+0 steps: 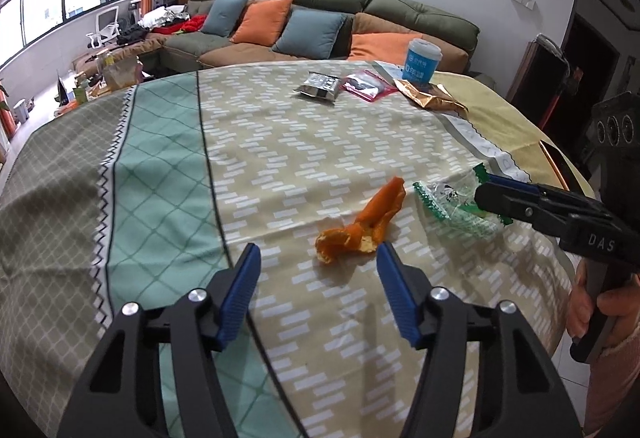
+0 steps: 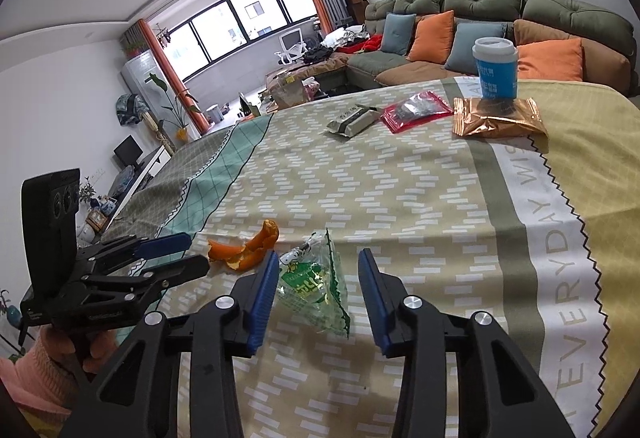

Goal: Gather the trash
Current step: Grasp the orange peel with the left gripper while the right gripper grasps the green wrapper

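An orange peel lies on the patterned tablecloth, just ahead of my open left gripper. It also shows in the right wrist view. A clear green snack wrapper lies between the fingers of my open right gripper. In the left wrist view the wrapper sits at the tips of the right gripper. The left gripper shows at the left of the right wrist view, open and empty.
At the table's far side lie a grey packet, a red-edged bag, a copper foil bag and a blue paper cup. A sofa with cushions stands behind the table.
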The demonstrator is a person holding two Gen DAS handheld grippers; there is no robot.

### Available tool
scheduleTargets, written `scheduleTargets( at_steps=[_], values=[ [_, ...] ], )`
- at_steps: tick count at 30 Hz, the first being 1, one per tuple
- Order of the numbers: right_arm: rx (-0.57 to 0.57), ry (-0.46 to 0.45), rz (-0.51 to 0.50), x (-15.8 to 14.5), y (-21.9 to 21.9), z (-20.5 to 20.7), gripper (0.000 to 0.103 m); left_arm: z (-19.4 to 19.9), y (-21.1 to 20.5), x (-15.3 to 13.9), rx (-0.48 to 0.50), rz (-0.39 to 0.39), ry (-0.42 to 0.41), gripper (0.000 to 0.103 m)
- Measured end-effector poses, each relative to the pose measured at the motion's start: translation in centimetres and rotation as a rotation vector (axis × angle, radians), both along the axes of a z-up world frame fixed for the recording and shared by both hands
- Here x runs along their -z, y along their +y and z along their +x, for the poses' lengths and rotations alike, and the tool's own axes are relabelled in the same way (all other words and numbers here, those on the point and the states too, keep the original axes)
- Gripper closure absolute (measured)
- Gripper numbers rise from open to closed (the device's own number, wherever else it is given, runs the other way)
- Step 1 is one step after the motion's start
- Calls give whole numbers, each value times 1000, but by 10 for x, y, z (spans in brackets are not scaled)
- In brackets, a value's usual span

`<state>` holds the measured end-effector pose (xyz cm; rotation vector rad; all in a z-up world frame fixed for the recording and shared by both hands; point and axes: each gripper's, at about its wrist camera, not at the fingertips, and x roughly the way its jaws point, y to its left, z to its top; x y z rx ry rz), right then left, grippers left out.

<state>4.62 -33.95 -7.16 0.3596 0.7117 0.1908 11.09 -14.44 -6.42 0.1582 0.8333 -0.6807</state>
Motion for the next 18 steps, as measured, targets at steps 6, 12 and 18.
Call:
scheduleTargets(
  at_steps=[6, 12, 18],
  values=[
    [-9, 9, 4, 4, 1, 1, 77, 4, -12, 3, 23, 6, 22, 56],
    [-4, 14, 14, 7, -2, 1, 86, 15, -15, 9, 47, -18, 85, 62],
    [-1, 16, 26, 9, -5, 0, 88, 22, -18, 11, 74, -19, 101, 75]
  ],
)
